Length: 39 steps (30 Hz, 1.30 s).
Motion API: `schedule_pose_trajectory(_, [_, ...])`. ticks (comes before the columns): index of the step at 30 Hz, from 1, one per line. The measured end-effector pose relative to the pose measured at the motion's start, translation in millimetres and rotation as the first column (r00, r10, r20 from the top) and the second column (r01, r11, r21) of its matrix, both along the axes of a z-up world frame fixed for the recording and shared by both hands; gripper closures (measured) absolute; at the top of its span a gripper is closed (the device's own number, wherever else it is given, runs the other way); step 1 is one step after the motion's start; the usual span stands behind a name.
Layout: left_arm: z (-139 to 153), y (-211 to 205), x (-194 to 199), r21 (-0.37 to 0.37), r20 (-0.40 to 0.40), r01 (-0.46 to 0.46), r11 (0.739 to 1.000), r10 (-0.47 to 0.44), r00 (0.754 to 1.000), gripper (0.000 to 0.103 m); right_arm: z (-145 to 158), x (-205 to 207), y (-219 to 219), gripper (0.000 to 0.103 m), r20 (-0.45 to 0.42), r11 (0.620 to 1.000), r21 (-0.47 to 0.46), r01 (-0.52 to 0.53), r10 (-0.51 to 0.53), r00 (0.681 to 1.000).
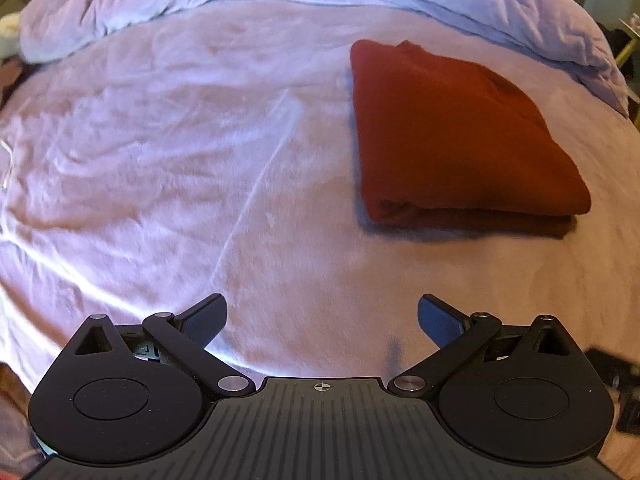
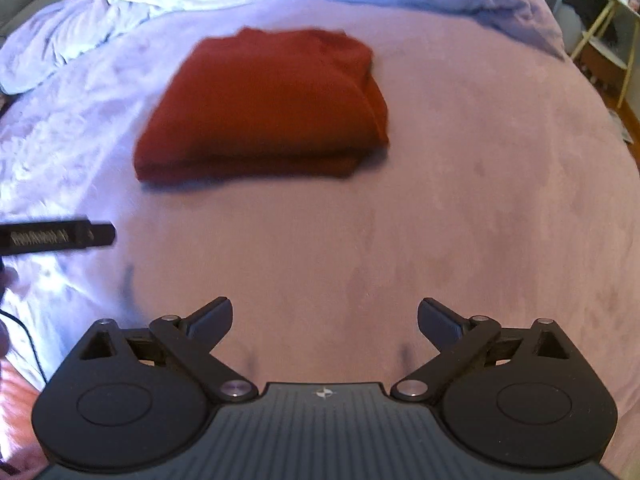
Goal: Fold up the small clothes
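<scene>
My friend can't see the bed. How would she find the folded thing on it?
Look at the big bed with the lilac blanket. In front of the crumpled duvet lies a folded dark red garment, the only red thing on all that purple.

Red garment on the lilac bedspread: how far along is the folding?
Done: the dark red knit garment lies as a squared, layered bundle on the lilac bedspread. In hand: nothing; left tongs and right tongs are open, clear of it. Left: no other unfolded clothes visible.

Rust-red garment (image 2: 264, 108), lilac bedspread (image 2: 460, 200)
</scene>
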<state>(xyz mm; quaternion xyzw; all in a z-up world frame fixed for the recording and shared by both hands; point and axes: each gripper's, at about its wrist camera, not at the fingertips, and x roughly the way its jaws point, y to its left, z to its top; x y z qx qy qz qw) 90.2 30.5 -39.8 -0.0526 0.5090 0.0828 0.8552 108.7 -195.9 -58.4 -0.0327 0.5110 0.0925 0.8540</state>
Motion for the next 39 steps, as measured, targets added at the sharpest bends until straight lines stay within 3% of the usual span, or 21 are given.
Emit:
schedule_pose_trajectory(3, [7, -1, 1, 0.013, 0.0, -0.001, 1.0, 0.001, 1.0, 0.0, 12, 9, 8, 0.004, 0.031, 1.0, -0.017, -0.013, 0.014, 0.999])
schedule_pose_trajectory(7, [15, -1, 4, 0.023, 0.0, -0.005, 1.0, 0.005, 1.0, 0.0, 16, 18, 17, 0.004, 0.003, 0.997, -0.079, 0.011, -0.011, 1.0])
schedule_pose_trajectory(12, [20, -1, 4, 0.028, 0.009, 0.003, 1.0, -0.003, 1.0, 0.0, 20, 24, 24, 0.004, -0.009, 0.998, -0.061, 0.016, -0.017, 1.0])
schedule_pose_trajectory(17, [20, 1, 6, 0.012, 0.004, -0.003, 1.0, 0.003, 1.0, 0.0, 22, 24, 34, 0.004, 0.011, 0.995, -0.103, 0.003, -0.002, 1.0])
schedule_pose_trajectory(39, [16, 0, 9, 0.009, -0.019, 0.0, 1.0, 0.0, 1.0, 0.0, 23, 28, 28, 0.004, -0.001, 0.997, -0.071, 0.02, -0.02, 1.0])
